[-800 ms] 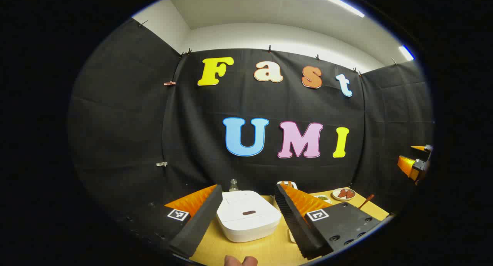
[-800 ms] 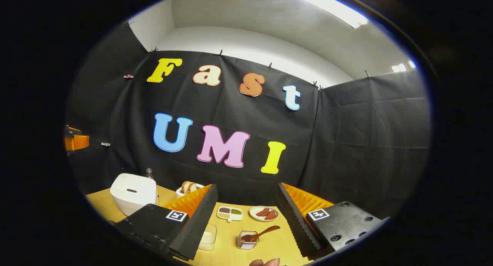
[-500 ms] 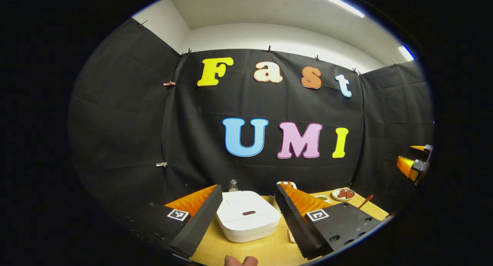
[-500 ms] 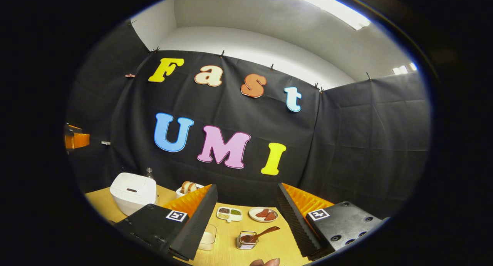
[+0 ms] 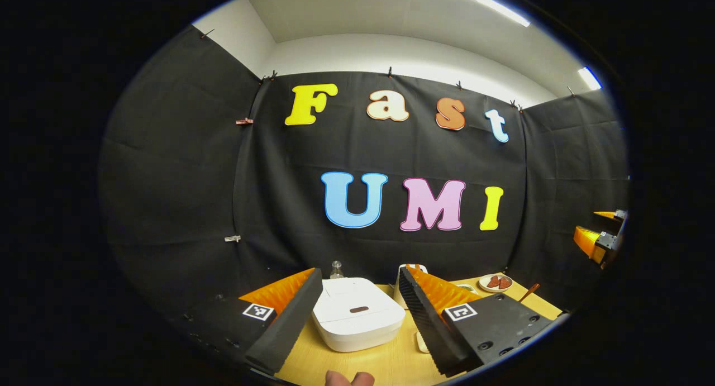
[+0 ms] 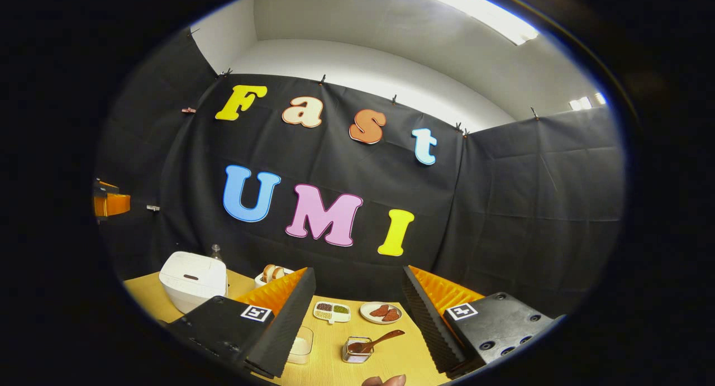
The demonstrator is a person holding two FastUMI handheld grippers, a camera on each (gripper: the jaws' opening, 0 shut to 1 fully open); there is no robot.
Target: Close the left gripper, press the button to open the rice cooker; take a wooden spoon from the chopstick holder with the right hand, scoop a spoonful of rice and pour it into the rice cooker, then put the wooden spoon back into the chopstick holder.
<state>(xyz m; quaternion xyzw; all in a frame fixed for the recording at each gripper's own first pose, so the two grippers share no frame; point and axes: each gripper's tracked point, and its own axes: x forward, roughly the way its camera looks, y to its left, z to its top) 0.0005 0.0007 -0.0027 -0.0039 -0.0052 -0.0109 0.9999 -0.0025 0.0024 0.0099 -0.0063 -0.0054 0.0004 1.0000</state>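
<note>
Nearest us in the left gripper view, the left gripper hangs above the bench with its jaws spread wide and empty, framing the rice cooker. We judge the first step still lies ahead: we should bring the jaws fully together, then lower the joined tips squarely onto the small dark button on the closed white lid. Farther right, the right gripper is likewise wide open and empty, with the wooden spoon leaning out of the chopstick holder between its fingers.
</note>
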